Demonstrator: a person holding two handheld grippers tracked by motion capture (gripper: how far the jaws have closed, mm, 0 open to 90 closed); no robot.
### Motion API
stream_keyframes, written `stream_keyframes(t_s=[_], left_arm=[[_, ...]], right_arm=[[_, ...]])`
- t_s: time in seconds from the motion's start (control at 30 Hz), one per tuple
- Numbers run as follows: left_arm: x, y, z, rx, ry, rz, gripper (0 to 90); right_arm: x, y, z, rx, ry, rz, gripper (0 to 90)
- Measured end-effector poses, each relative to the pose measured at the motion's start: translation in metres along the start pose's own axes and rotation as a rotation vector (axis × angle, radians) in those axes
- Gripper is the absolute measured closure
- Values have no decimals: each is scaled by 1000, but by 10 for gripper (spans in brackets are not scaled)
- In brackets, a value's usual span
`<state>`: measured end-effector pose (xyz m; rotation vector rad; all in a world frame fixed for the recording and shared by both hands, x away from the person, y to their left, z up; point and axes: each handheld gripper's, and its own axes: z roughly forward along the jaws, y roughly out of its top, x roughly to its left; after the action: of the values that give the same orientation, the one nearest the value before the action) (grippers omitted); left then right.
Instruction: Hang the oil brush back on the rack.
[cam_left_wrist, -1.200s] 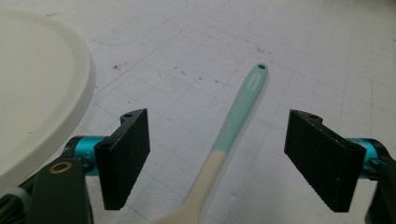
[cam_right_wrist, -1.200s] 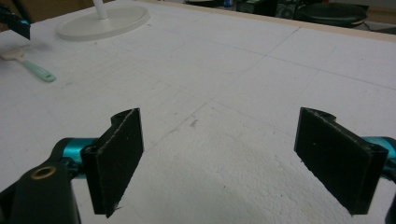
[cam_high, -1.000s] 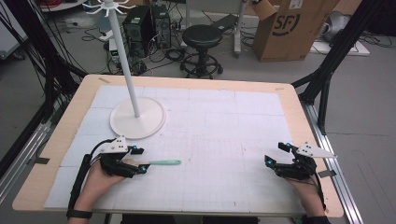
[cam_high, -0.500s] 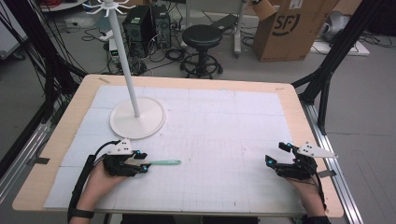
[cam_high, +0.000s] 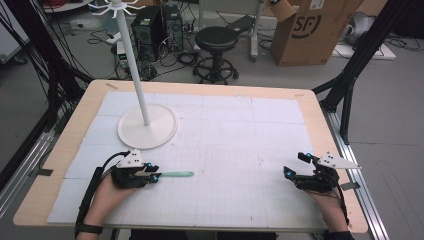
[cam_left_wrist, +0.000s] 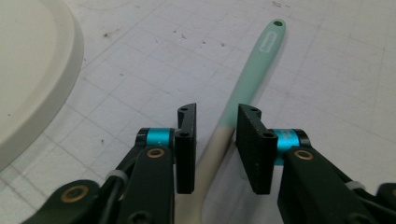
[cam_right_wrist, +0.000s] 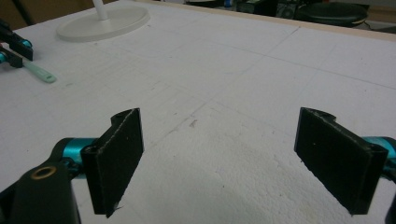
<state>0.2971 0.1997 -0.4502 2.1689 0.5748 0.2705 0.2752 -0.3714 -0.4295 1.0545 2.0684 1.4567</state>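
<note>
A slim utensil (cam_high: 177, 174) with a mint-green handle and a cream lower part lies flat on the white gridded mat, near the front left. My left gripper (cam_high: 156, 176) rests on the mat at the utensil's cream end. In the left gripper view the utensil (cam_left_wrist: 252, 70) runs between the jaws of the left gripper (cam_left_wrist: 215, 112), which stand open a little wider than the handle. My right gripper (cam_high: 295, 165) sits at the front right of the mat, and in its own view the right gripper (cam_right_wrist: 219, 135) is wide open with only bare mat between its jaws.
A white stand with a round base (cam_high: 147, 127) and a tall pole is at the back left of the mat, just beyond the left gripper. The wooden table edge (cam_high: 330, 125) frames the mat. A stool (cam_high: 216, 40), a cardboard box and cables lie on the floor behind.
The left gripper has edged slightly to the right along the utensil. The utensil and the right gripper have stayed where they were.
</note>
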Motion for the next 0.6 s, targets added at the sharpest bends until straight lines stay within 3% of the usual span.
stream_keyframes(t_s=[0.6], left_arm=[[2, 0, 0, -10, -38, -19, 800]], right_arm=[[1, 1, 3, 2, 9, 2, 149]])
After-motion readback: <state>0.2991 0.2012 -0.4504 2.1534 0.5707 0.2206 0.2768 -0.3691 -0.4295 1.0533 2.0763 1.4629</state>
